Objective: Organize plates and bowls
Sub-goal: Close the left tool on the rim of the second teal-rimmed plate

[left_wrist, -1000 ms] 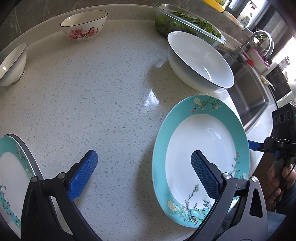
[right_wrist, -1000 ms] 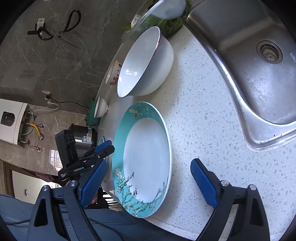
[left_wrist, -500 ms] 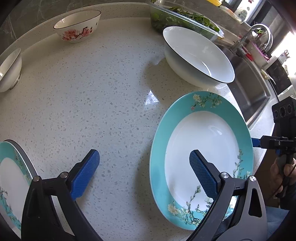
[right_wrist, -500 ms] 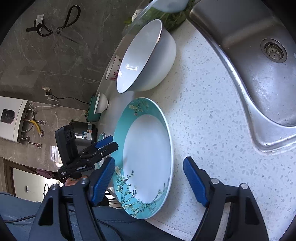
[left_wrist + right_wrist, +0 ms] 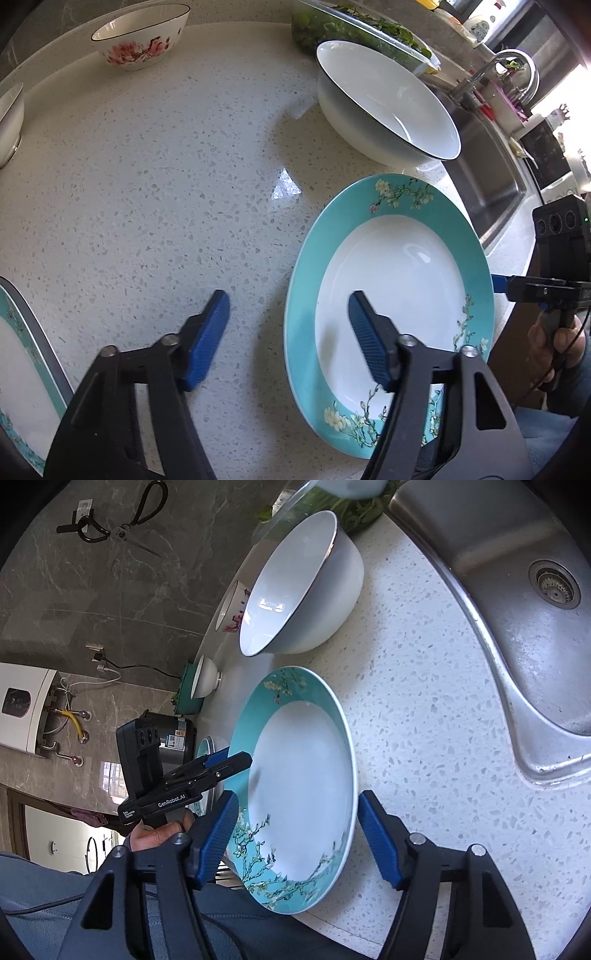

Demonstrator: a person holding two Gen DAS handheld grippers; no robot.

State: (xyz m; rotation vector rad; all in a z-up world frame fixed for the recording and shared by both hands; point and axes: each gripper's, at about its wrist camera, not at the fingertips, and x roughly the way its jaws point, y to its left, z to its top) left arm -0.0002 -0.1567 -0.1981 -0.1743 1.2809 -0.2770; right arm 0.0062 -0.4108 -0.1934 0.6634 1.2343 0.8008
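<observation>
Left wrist view, read from left to right: a second teal plate point(image 5: 22, 384) shows only partly at the frame edge, then the speckled countertop point(image 5: 147, 203), then the left gripper point(image 5: 288, 325), its jaws moderately apart and holding nothing, straddling the near-left rim of the teal-rimmed floral plate point(image 5: 391, 288). That plate lies flat near the counter's front edge, just in front of the large white bowl point(image 5: 391, 110); a pink-flowered bowl point(image 5: 140, 40) sits well back by the wall, and the sink point(image 5: 491, 184) lies to the right. Right wrist view: the right gripper point(image 5: 295, 834) is also moderately open and empty, its fingers bracketing the plate's opposite rim, one over the teal border and one over bare counter. The likely risks: a glazed rim could slip out of a shallow pinch, uneven closing by the two grippers could tilt the plate or push it over the front edge, and a lift angled backward could knock it against the white bowl.
</observation>
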